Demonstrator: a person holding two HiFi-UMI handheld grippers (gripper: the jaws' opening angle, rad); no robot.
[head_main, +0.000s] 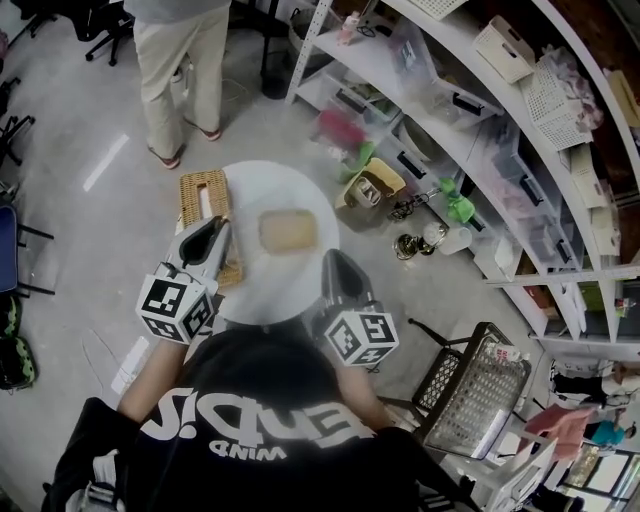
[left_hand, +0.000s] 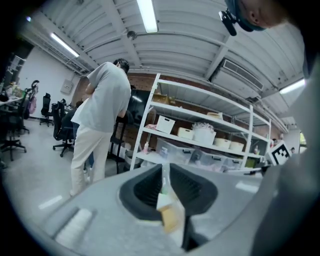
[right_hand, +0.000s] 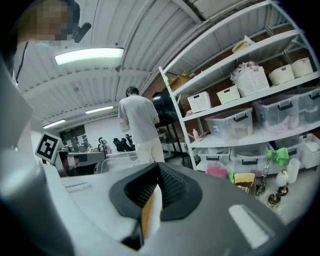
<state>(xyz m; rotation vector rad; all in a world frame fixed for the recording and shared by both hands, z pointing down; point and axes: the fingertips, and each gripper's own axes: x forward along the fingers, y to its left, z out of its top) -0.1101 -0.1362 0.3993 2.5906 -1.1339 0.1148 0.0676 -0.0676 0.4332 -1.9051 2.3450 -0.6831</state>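
In the head view I hold a round white plate (head_main: 262, 290) over the floor between both grippers. A tan rectangular block (head_main: 288, 231), perhaps a sponge, lies on its middle. My left gripper (head_main: 215, 232) is shut on the plate's left rim, and my right gripper (head_main: 333, 262) is shut on its right rim. The left gripper view shows the left gripper (left_hand: 165, 187) with jaws pressed on a thin white edge (left_hand: 163, 199) with a tan patch. The right gripper (right_hand: 156, 192) in its own view clamps a white and tan edge (right_hand: 151, 212) likewise.
A wicker basket (head_main: 200, 195) sits on the floor under the plate's left side. A person in light trousers (head_main: 180, 70) stands ahead. White shelving with plastic bins (head_main: 470, 120) runs along the right. A yellow box (head_main: 372, 188) and brass items (head_main: 405, 245) lie near it. A wire basket (head_main: 480, 390) stands at right.
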